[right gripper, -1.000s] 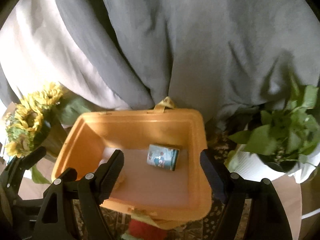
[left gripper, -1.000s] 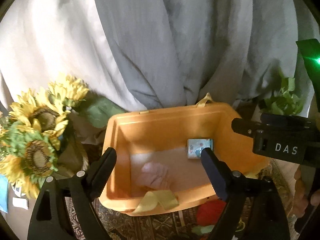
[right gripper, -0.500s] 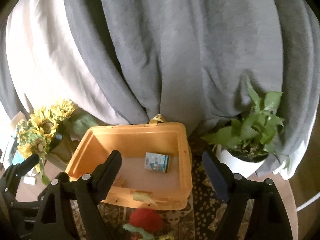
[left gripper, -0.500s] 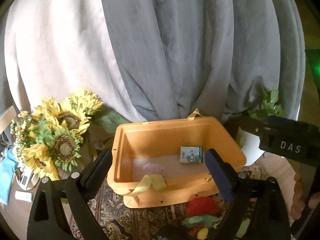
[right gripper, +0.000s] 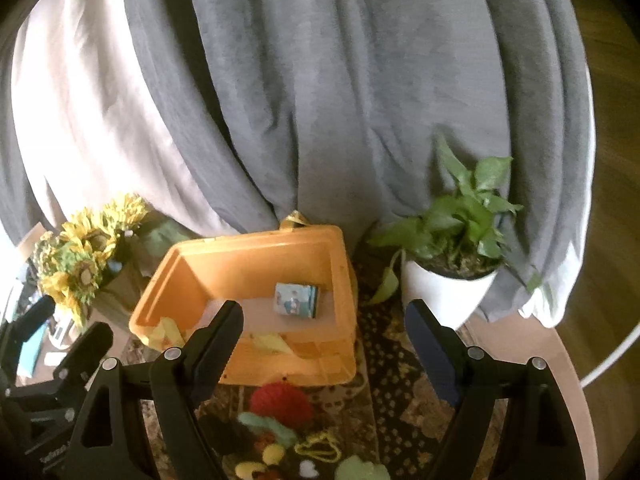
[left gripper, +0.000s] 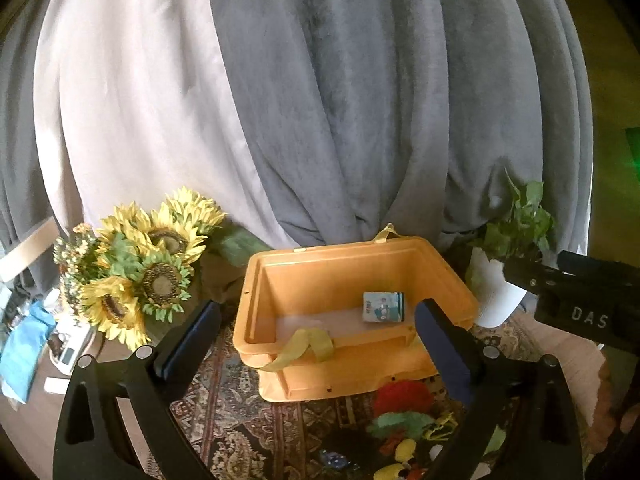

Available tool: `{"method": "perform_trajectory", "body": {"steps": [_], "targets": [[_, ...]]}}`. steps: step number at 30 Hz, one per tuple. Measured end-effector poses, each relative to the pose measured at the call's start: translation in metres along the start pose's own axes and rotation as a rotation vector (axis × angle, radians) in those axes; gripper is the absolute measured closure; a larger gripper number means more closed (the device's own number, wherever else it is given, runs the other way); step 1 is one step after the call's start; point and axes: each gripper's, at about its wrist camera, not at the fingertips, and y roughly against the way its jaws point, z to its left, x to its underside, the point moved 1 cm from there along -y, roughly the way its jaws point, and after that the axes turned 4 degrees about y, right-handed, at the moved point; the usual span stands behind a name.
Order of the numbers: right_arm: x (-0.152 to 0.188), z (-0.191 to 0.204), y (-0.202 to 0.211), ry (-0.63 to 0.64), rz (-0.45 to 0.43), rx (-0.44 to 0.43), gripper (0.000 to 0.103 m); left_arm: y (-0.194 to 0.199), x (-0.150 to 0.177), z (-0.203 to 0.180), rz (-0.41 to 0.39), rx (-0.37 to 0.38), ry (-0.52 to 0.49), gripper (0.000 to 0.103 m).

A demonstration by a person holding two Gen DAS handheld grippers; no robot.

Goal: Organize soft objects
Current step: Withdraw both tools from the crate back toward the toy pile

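An orange bin (left gripper: pixel 352 376) (right gripper: pixel 288 372) with yellow ribbon handles stands on a patterned rug. A small blue picture box (left gripper: pixel 383 307) (right gripper: pixel 296 300) lies inside it at the right. A red fluffy soft toy (left gripper: pixel 402 396) (right gripper: pixel 282 402) with green and yellow soft bits (right gripper: pixel 276 430) lies on the rug in front of the bin. My left gripper (left gripper: pixel 318 340) is open and empty, raised in front of the bin. My right gripper (right gripper: pixel 324 332) is open and empty, above the toys.
A sunflower bouquet (left gripper: pixel 148 264) (right gripper: pixel 80 252) stands left of the bin. A white potted plant (right gripper: pixel 448 280) (left gripper: pixel 500 284) stands to its right. Grey and white curtains (left gripper: pixel 320 100) hang behind. Blue cloth and small items (left gripper: pixel 24 344) lie far left.
Both grippers have pulled back and up from the bin. The bin looks smaller and the red toy and soft bits in front of it have come into view.
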Motion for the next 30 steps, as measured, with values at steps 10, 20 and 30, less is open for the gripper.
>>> {"method": "perform_trajectory", "body": {"steps": [10, 20, 30], "targets": [[0.040, -0.014, 0.009, -0.062, 0.063, 0.043, 0.019, 0.017, 0.024, -0.006, -0.011, -0.017, -0.052, 0.003], [0.068, -0.014, 0.008, -0.094, 0.128, 0.070, 0.019, 0.014, 0.049, -0.007, 0.042, -0.013, -0.073, 0.003], [0.093, -0.017, 0.002, -0.124, 0.199, 0.086, 0.019, 0.012, 0.075, -0.005, 0.118, 0.017, -0.061, 0.003]]}}
